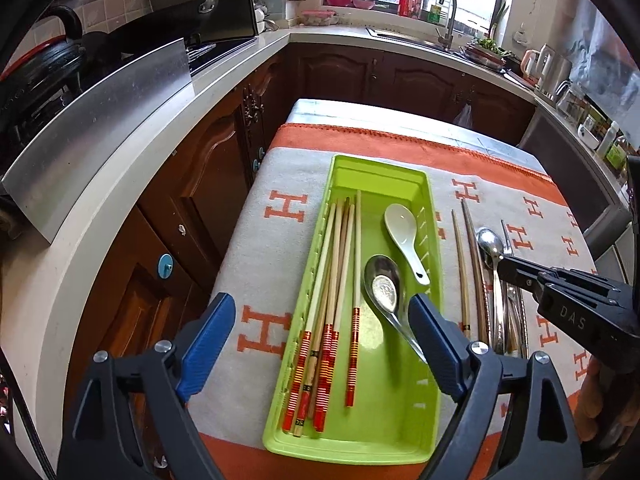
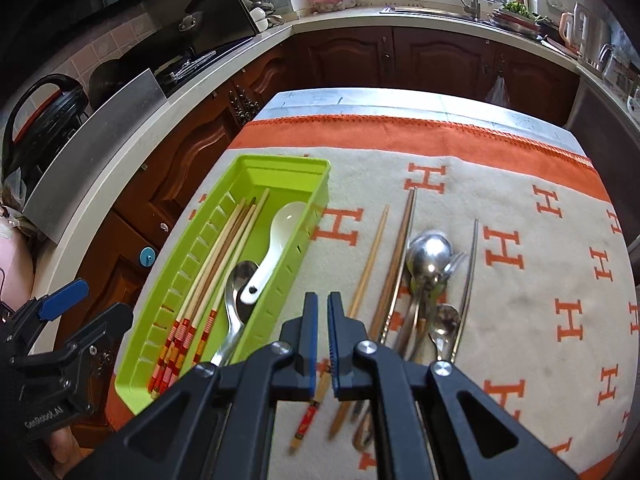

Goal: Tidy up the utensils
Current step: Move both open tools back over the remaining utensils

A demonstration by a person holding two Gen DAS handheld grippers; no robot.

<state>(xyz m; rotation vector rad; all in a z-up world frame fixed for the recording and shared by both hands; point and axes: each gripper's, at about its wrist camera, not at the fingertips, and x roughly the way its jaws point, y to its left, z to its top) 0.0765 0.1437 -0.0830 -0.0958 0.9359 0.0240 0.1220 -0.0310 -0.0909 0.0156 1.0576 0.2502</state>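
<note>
Chopsticks (image 2: pixel 368 264) on the cloth looked light, stiff and slippery, so you should have pinched mid-shaft; your right gripper (image 2: pixel 322 312) was nearly clenched, empty, your left gripper (image 1: pixel 320 316) released.

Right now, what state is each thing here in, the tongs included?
Green tray: flat on the cloth, partly filled.
Tray chopsticks: lying lengthwise along the tray's left side.
White spoon: in the tray, bowl up.
Metal spoons: nested in the tray.
Loose chopsticks: on the cloth, outside the tray.
Cutlery pile: heaped on the cloth.
Left tongs: wide open, empty.
Right tongs: nearly closed, seemingly empty.
</note>
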